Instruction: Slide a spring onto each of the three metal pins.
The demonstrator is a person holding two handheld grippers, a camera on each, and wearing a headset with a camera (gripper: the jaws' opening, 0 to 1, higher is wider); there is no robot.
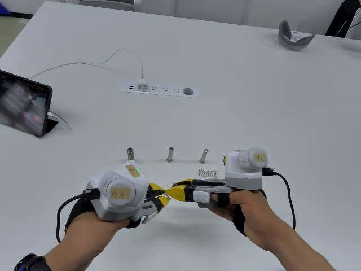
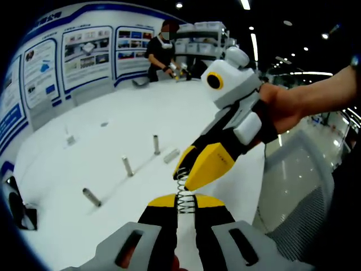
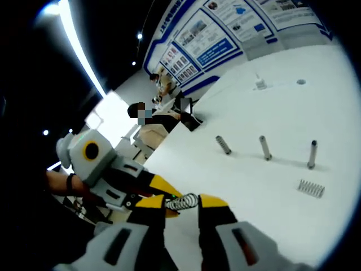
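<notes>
Left gripper (image 1: 160, 196): pinches a spring (image 2: 184, 197) between its yellow tips, jaws drawn nearly together, low and central in the head view. Facing it, right gripper (image 1: 176, 192): points leftward, tip to tip with the other; meets the spring's free end with its own yellow tips, but cannot tell whether squeezing or merely touching it. Held on the near side of the metal pins (image 1: 170, 154), threaded on none. Behind, upright, three in a row, all bare. Just in front of the right-hand pin, loose spring (image 1: 207, 173): lies flat on the white table (image 1: 271, 113), close beside the right gripper's body, clear of both sets of jaws. Farther back: power strip (image 1: 159, 89) with one white plug; dark tablet (image 1: 22, 103) propped near the left edge.
</notes>
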